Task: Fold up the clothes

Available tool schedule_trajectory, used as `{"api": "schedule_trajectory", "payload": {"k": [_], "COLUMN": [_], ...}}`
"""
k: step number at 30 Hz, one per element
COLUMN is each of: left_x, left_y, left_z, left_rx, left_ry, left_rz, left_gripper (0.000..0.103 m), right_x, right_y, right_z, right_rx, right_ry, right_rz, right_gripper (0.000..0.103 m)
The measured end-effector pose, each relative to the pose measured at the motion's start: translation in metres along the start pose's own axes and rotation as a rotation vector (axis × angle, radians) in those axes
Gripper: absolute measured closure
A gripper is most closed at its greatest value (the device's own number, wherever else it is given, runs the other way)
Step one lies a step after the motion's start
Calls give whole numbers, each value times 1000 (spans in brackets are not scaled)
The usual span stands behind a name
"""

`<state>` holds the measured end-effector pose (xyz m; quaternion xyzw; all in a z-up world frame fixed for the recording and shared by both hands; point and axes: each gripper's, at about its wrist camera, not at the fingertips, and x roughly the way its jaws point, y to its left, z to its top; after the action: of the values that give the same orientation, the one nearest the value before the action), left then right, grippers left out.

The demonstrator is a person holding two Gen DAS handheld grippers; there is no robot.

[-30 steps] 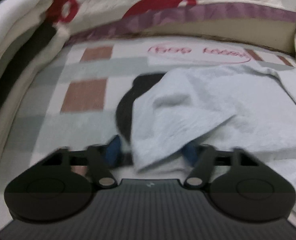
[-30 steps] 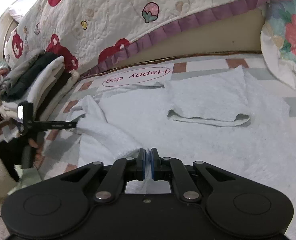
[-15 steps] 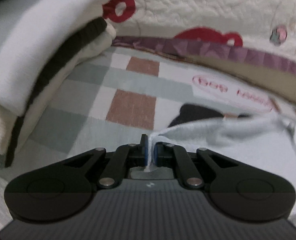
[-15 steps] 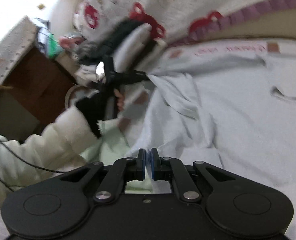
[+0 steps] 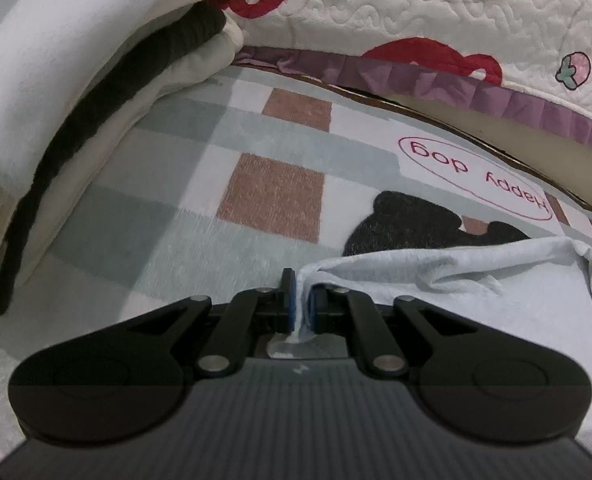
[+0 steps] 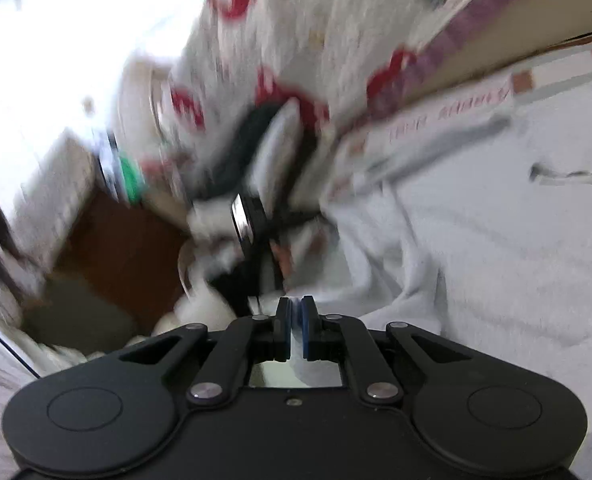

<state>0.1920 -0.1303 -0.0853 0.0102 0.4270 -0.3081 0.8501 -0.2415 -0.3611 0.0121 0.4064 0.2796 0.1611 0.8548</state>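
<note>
The left gripper [image 5: 303, 300] is clenched on a bunched edge of the pale blue garment [image 5: 456, 268], a sliver of cloth poking through between its blue pads [image 5: 292, 300]. From that pinch the garment runs off to the right, creased, lying on the checked blanket [image 5: 156, 216] of grey, white and brown squares. Just beyond the cloth's far edge the blanket shows a black dog figure [image 5: 408, 224] and a red-outlined "Happy dog" label [image 5: 472, 178], upside down from this side. At far left sits a pile of folded clothes [image 5: 56, 120], white and cream layers with a dark one between. A quilted cover [image 5: 416, 12] with red shapes and a purple trim hangs along the far side.

The right wrist view is heavily smeared. The right gripper [image 6: 295, 330] has its jaws pressed nearly together, apparently on a thin fold of the same garment [image 6: 496, 248], which spreads to the right.
</note>
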Motion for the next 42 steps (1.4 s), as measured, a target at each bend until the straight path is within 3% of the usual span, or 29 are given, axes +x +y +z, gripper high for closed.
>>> {"api": "schedule_trajectory", "payload": {"k": [5, 7, 10, 15, 18, 25, 28, 33, 35, 36, 39, 42], "left_x": [-4, -3, -2, -1, -2, 0, 1, 3, 3, 3, 2, 1], "left_y": [-2, -1, -2, -3, -1, 5, 7, 9, 5, 2, -7, -18], "left_z": [1, 2, 2, 2, 2, 3, 4, 6, 6, 6, 4, 1], "left_rx": [24, 12, -2, -2, -14, -48, -70, -93, -70, -50, 18, 125], "left_ry": [18, 28, 36, 41, 43, 40, 35, 43, 52, 52, 52, 55], "left_rz": [-17, -29, -44, -41, -40, -67, -91, -124, -117, -109, -85, -30], "left_gripper": [97, 97, 97, 97, 94, 92, 83, 63, 61, 59, 58, 58], "right_x": [-75, -90, -86, -36, -5, 29, 38, 48, 58, 64, 63, 46], "right_y": [-35, -52, -71, -80, -85, -111, -126, -137, -128, -122, -101, -77], "right_z": [4, -4, -19, -23, -20, -16, -12, -18, -19, -20, -15, 3], "right_rx": [108, 152, 232, 255, 275, 240, 229, 270, 191, 136, 34, -14], "right_ry": [-286, -319, -291, -149, -77, -22, -8, -86, -49, -19, -48, -159], "right_rz": [-248, -411, -531, -520, -531, -602, -615, -597, -585, -580, -546, -517], "right_gripper": [100, 100, 99, 90, 61, 60, 52, 49, 69, 97, 96, 96]}}
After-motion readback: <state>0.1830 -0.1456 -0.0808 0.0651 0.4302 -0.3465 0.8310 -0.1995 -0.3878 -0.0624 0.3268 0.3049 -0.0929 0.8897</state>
